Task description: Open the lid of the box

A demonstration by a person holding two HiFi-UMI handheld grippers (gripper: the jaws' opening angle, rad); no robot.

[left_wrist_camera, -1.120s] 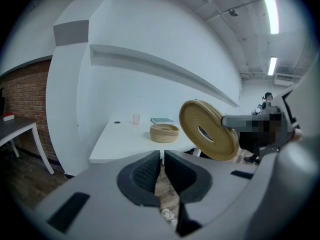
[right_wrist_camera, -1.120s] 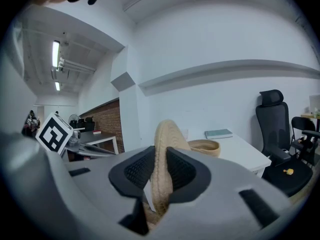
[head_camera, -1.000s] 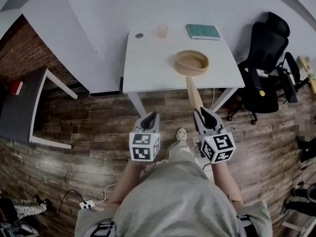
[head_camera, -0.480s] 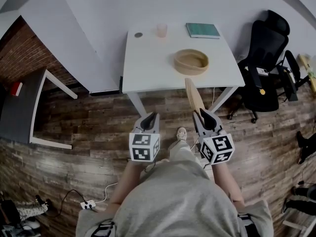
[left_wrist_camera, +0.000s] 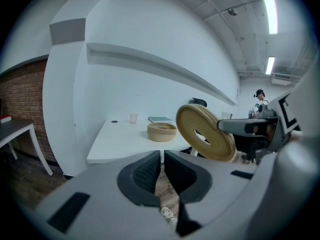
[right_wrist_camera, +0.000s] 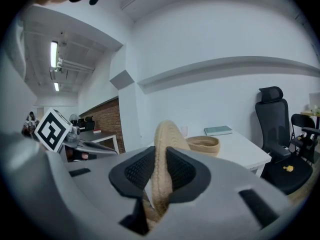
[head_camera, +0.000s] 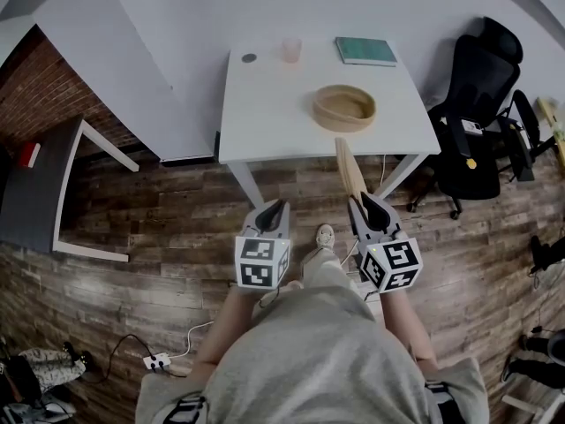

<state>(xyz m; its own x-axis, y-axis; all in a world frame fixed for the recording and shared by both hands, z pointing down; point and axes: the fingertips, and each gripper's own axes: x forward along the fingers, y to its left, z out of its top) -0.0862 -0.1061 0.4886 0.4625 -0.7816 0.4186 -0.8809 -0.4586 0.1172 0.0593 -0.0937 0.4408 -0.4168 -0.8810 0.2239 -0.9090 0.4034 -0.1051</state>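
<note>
As it is off the box, lid (head_camera: pixel 348 168): a round woven disc, tan, held on edge in the air in front of the table. In the head view it shows as a narrow strip that runs from the right gripper toward the table's near edge. The left gripper view shows its broad coiled face, tilted, with a dark slot near the middle.
Box (head_camera: pixel 343 109): a round woven tub of the same tan, open at the top, standing on the right half of the table. It is near that table's front edge, apart from the lid.
Right gripper (head_camera: pixel 364 203): closed on the lid; both ribbed pads press the disc's rim from either side, with the disc rising above the jaws.
Left gripper (head_camera: pixel 272 208): jaws together with nothing between them. Only a thin slit shows, and through it wood floor (head_camera: pixel 159 237) and a shoe (head_camera: pixel 325 237). It is level with the right gripper and beside it, off the lid.
Table (head_camera: pixel 265 113): white, rectangular, set against a white wall.
Back of table: pale cup (head_camera: pixel 290 49), green book (head_camera: pixel 365 51) and small dark disc (head_camera: pixel 249 59), all well apart from the box.
Surroundings: black office chair (head_camera: pixel 477 95) to the right of the table; dark side table (head_camera: pixel 35 193) at far left by a brick wall.
</note>
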